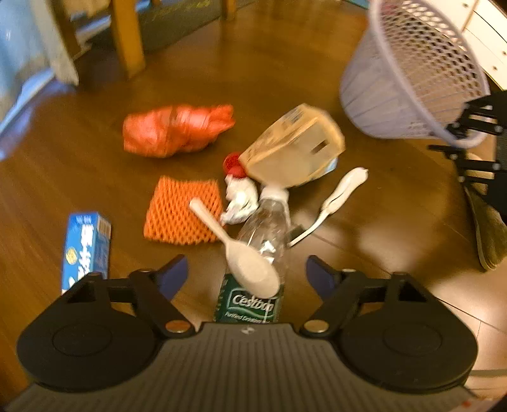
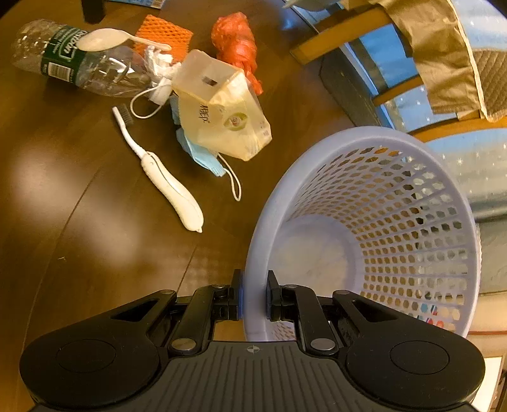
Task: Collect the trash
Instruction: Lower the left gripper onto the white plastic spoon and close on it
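Note:
Trash lies scattered on a brown wooden floor. A clear plastic bottle point(image 1: 266, 253) point(image 2: 76, 60) with a green label lies flat, a white spoon point(image 1: 240, 256) point(image 2: 107, 39) resting on it. My left gripper point(image 1: 245, 274) hovers open above the bottle's label end. Around it lie an orange foam net point(image 1: 182, 210) point(image 2: 164, 33), crumpled white paper point(image 1: 239, 199), an orange plastic bag point(image 1: 177, 130) point(image 2: 236, 39), a beige carton point(image 1: 294, 149) point(image 2: 221, 107), a white toothbrush point(image 1: 336, 199) point(image 2: 164, 177) and a blue mask point(image 2: 198, 152). My right gripper point(image 2: 253, 293) is shut on the rim of the lavender mesh basket point(image 2: 364, 228) point(image 1: 415, 69), held tilted.
A blue box point(image 1: 87, 247) stands left of my left gripper. Wooden chair legs point(image 1: 126, 38) point(image 2: 342, 28) and a draped cloth point(image 2: 443, 57) stand beyond the trash. A slippered foot point(image 1: 488, 228) is at the right edge.

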Demonstrator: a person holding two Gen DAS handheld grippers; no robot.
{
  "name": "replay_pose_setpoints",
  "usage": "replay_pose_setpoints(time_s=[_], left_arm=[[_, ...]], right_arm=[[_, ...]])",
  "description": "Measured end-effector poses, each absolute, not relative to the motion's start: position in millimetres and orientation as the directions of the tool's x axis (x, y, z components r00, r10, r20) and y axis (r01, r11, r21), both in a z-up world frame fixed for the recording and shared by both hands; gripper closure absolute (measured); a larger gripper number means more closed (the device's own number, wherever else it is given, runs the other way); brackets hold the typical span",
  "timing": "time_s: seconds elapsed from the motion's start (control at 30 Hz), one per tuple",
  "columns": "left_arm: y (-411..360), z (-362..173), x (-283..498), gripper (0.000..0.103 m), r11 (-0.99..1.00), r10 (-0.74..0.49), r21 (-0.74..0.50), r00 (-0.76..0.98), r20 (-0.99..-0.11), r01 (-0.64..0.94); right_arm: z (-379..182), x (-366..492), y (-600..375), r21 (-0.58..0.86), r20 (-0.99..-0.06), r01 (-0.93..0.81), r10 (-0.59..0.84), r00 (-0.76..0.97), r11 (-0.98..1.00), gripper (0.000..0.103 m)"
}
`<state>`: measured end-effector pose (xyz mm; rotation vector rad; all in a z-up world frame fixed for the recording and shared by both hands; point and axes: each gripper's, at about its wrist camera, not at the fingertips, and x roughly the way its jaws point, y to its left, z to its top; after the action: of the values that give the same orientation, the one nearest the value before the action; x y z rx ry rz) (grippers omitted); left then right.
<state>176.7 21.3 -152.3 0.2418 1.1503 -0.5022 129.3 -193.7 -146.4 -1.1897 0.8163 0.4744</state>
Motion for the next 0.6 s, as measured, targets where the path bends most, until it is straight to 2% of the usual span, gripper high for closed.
replay_pose_setpoints(time_s=[0.03,0.3,0.6], left_arm=[[24,-159,179,0.034,0.871,-0.255,-0.082,0.303,-0.918,0.484],[20,-182,190,0.04,0.895,-0.286,-0.155,0.269,-0.92,0.419],[14,-196,195,0.056,0.899,-0.266,-0.144,0.255,-0.93,0.414]], right_arm=[[-146,131,-194,-0.622,-0.769,-0.71,-0.088,0.633,0.33,0.093],[-145,138,-189,-0.616,-0.77,-0.705,-0.08,0.633,0.352,0.093],[-146,135,-189,-0.614,-0.77,-0.703,-0.078,0.633,0.358,0.093]])
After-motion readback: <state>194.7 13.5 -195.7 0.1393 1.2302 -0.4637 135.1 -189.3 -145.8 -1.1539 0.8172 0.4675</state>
